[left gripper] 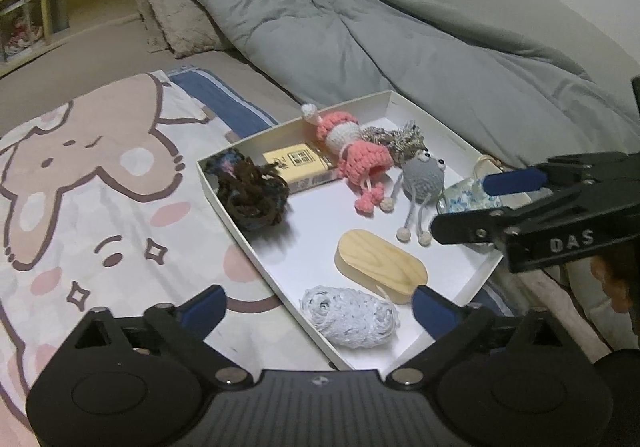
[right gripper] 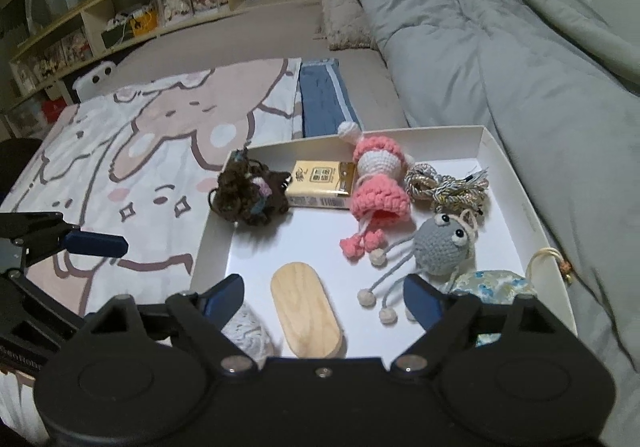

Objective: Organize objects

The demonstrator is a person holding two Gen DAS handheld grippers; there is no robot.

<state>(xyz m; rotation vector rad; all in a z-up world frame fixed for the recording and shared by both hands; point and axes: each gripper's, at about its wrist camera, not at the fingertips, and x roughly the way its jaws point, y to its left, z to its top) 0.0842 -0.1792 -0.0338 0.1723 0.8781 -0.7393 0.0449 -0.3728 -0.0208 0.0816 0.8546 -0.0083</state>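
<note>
A shallow white box [left gripper: 312, 231] lies on the bed and holds small things. Among them are a dark yarn bundle [left gripper: 250, 195], a yellow pack [left gripper: 300, 163], a pink crochet doll [left gripper: 352, 151], a grey crochet creature [left gripper: 424, 177], a floral pouch [right gripper: 496, 287], a wooden oval [left gripper: 380, 267] and a pale yarn coil [left gripper: 350, 315]. My left gripper [left gripper: 320, 307] hangs open over the box's near corner, above the pale coil. My right gripper [right gripper: 324, 297] stands open above the wooden oval [right gripper: 306, 315], gripping nothing.
A cartoon-print blanket [left gripper: 100, 187] covers the bed left of the box. A grey duvet [left gripper: 360, 27] is heaped behind and to the right, with a fuzzy pillow [left gripper: 180, 19] beside it. Low wooden shelves [right gripper: 140, 19] run along the far wall.
</note>
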